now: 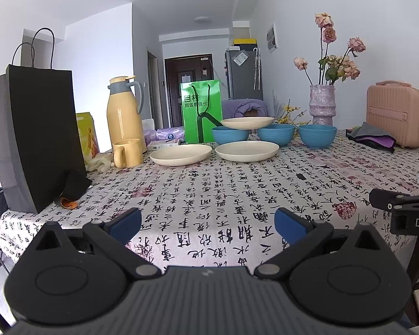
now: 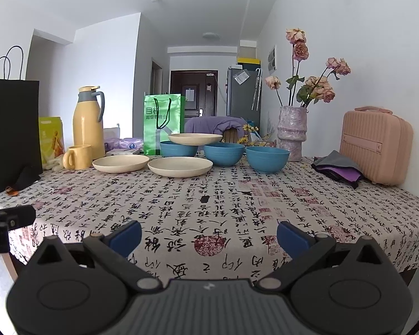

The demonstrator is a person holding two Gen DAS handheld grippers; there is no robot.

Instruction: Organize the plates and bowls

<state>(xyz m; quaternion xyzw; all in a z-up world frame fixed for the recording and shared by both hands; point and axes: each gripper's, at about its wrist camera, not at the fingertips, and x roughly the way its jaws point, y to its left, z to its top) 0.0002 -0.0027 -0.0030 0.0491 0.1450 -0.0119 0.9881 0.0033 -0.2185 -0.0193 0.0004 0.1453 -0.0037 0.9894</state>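
Note:
Three blue bowls stand in a row at the table's far side: left (image 1: 228, 136) (image 2: 178, 148), middle (image 1: 276, 134) (image 2: 224, 154), right (image 1: 317, 136) (image 2: 267, 158). A cream plate (image 1: 247, 122) (image 2: 195, 138) rests on top, across the left and middle bowls. Two more cream plates lie on the cloth in front: left (image 1: 180, 154) (image 2: 120, 163), right (image 1: 247, 151) (image 2: 180, 166). My left gripper (image 1: 208, 224) is open over the near table edge, holding nothing. My right gripper (image 2: 209, 236) is also open and empty, well short of the dishes.
A black paper bag (image 1: 37, 136) stands at the left edge, with a yellow thermos (image 1: 125, 114) and yellow mug (image 1: 127, 153) beside it. A green bag (image 1: 201, 110) stands behind the bowls. A vase of flowers (image 1: 322, 104), folded cloth (image 1: 374, 139) and pink case (image 1: 396, 113) occupy the right.

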